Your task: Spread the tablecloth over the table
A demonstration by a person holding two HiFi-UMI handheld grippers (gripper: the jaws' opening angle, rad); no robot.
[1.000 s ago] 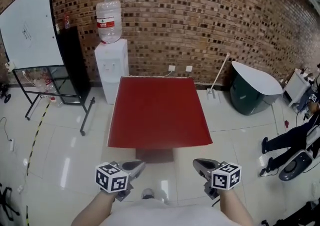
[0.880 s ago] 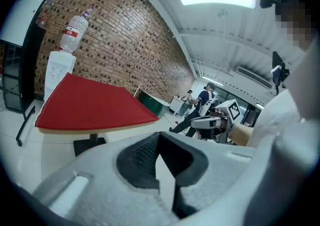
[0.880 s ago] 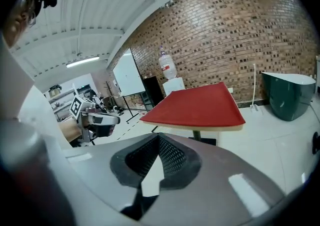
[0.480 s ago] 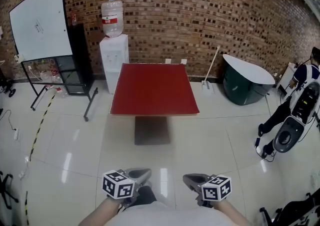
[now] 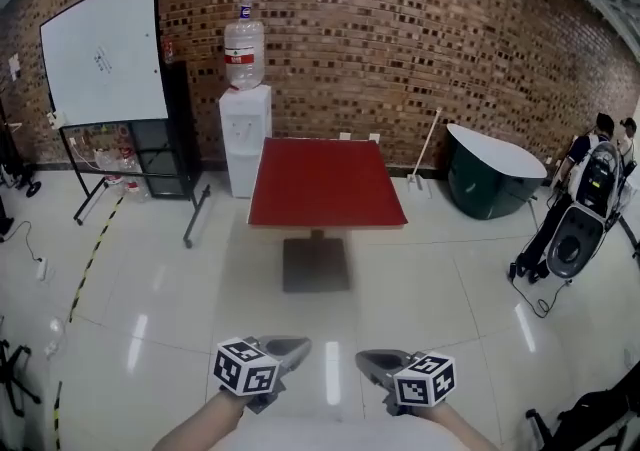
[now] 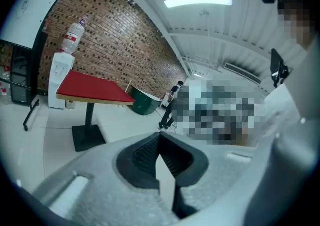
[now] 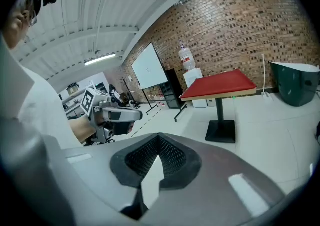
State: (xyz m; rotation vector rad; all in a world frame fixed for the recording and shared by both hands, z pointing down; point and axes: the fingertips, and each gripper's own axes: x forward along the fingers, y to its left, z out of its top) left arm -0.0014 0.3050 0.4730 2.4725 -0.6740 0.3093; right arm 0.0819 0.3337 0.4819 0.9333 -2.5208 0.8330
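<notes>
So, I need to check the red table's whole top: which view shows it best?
The head view: it looks down on the red table, so all four edges of its top show. In the left gripper view the red table is small and nearly edge-on; in the right gripper view the red table is side-on, its top foreshortened.

I am holding two claws, the left gripper (image 5: 298, 346) and the right gripper (image 5: 366, 358). Ahead I am counting one table (image 5: 315, 264) wearing one red tablecloth (image 5: 325, 184), one water dispenser (image 5: 245, 144) carrying one bottle (image 5: 244, 42), one whiteboard (image 5: 105, 49), one dark green tub (image 5: 495, 179), one leaning pole (image 5: 428, 149) and two wall sockets (image 5: 345, 136).
</notes>
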